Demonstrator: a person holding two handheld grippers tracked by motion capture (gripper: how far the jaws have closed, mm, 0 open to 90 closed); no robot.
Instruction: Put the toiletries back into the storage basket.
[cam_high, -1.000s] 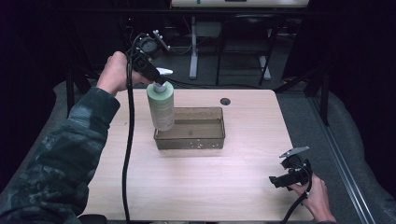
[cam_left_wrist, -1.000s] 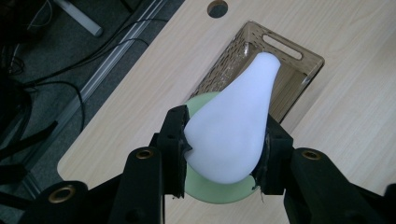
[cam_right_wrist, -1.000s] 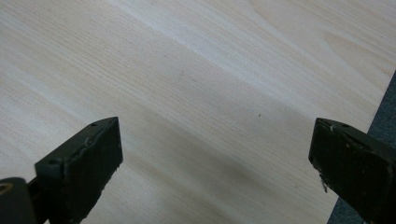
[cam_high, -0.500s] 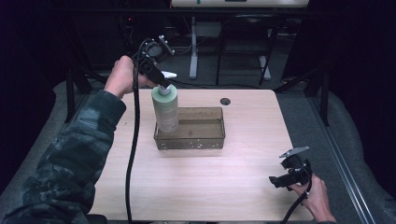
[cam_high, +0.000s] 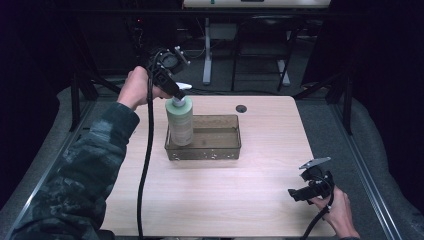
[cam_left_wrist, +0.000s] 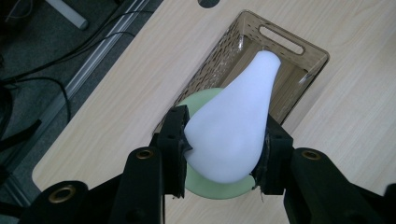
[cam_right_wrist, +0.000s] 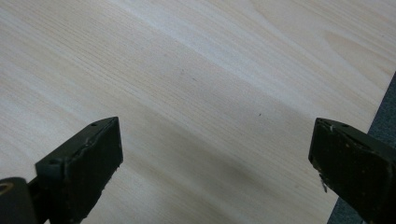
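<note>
Setting: dark room, pale wooden bench (cam_high: 220, 200).
Left gripper (cam_left_wrist: 224, 154): jaws clamped on the white pump top of a green bottle (cam_high: 180, 121).
Bottle: upright at the left end of the brown basket (cam_high: 220, 150).
Right gripper (cam_high: 310, 187): jaws wide apart, empty.
Progress: bottle in basket; release remains.
</note>
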